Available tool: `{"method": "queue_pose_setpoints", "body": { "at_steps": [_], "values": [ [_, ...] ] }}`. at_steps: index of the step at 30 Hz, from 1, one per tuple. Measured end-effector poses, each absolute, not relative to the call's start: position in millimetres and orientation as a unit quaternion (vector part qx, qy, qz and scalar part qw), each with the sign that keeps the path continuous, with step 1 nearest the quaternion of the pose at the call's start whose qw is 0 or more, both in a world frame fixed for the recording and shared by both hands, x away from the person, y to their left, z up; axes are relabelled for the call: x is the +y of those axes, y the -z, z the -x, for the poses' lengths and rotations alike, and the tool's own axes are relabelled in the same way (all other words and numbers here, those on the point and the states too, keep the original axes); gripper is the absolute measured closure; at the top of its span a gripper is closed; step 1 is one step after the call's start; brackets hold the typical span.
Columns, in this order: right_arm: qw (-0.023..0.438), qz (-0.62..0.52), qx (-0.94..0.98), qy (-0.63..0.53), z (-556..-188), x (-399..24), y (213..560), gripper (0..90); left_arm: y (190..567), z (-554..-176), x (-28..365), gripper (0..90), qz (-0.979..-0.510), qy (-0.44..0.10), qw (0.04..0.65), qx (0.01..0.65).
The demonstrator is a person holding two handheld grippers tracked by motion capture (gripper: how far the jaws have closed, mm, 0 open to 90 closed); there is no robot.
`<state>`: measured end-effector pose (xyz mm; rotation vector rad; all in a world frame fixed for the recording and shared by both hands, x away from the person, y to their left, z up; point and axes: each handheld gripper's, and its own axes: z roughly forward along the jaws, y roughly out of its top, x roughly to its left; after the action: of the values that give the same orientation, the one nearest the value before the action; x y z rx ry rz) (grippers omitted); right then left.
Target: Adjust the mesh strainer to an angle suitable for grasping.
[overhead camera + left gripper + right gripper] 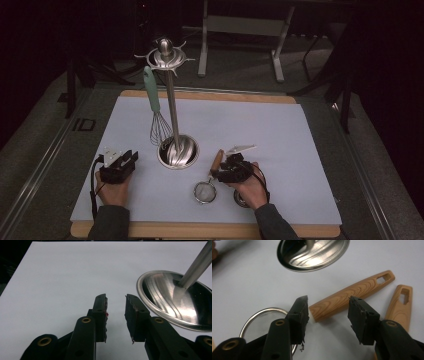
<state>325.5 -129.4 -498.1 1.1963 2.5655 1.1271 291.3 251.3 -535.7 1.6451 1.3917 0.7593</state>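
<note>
A dark room surrounds the pale blue surface (280,130); the strainer (205,191) lies beside the steel rack (172,125), where a whisk (155,107) hangs. The left tool (116,302) stands apart, empty. The right tool (328,306) brackets, without touching, the strainer's stiff, light wooden handle (352,293), the best grip; a second handle (399,302) crowds alongside.

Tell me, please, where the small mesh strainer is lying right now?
In the high view the mesh strainer lies near the table's front edge, just in front of the steel stand's round base, with its wooden handle reaching up beside the right gripper.
</note>
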Motion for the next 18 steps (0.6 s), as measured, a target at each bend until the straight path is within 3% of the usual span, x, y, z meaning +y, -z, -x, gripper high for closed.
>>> {"method": "queue_pose_setpoints", "body": {
  "at_steps": [13,18],
  "values": [
    [-0.009,-0.431,0.826,-0.364,-343,-118,510,47.8,536,-292,250,70.0,-0.658,-0.306,0.409,0.553],
    [-0.010,-0.440,0.827,-0.351,-347,-111,509,45.0,537,-292,249,70.0,-0.658,-0.306,0.410,0.553]
  ]
}}
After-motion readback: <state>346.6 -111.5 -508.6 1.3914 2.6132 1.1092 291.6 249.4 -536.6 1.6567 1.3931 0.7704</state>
